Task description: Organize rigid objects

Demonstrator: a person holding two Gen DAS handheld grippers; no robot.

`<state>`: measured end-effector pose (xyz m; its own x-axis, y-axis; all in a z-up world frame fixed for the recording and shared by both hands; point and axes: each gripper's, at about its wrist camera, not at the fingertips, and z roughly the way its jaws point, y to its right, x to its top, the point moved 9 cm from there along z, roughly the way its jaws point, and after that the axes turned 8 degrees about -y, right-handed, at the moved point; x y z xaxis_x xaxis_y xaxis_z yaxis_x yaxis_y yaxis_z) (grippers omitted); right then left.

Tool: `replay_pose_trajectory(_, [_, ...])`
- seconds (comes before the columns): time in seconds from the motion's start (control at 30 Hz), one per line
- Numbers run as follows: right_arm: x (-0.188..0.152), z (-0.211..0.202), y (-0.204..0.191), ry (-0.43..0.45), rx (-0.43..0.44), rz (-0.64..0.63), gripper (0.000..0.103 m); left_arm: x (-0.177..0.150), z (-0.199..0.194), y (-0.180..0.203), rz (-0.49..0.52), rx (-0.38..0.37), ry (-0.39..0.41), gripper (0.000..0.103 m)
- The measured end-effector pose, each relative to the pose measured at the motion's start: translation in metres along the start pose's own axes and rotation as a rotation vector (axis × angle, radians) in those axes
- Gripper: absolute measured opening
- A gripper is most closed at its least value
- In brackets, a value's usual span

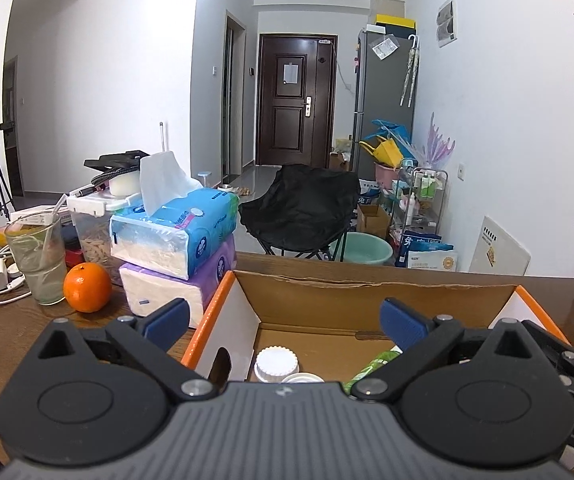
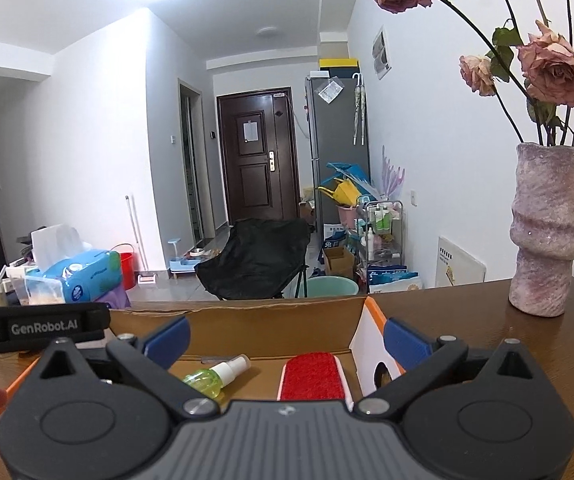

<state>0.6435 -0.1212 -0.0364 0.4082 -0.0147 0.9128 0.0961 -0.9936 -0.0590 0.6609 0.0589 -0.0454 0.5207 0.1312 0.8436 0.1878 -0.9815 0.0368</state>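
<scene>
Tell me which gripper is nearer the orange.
Left. The left gripper hangs over the box, with the orange just beyond its left finger; the right gripper is over the box's far end.

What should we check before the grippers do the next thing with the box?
1. Left gripper empty and open: ok, nothing between its blue pads.
2. Right gripper empty and open: ok.
3. Small green spray bottle with white nozzle inside the orange-edged cardboard box: ok, lying on the box floor.
4. Red flat brush with white rim inside the box: ok, beside the spray bottle, apart from it.
5. White ribbed-cap bottle inside the box: ok; whether it stands upright, cannot tell.
6. Round orange fruit put away: not ok, it sits on the brown wooden table outside the box.
</scene>
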Motion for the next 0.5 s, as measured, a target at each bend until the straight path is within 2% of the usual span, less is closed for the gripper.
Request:
replay_pose_trajectory(0.3, [0.005,-0.014,0.003,0.009,0.006,-0.011,0.103,0.005,-0.019,-0.008,-0.001,-0.005,0.012,0.103])
replay_pose_trajectory(0.5, [0.007,-0.045,0.0,0.024,0.017,-0.038,0.103,0.007,-0.047,-0.011,0.008,-0.021,0.026,0.103])
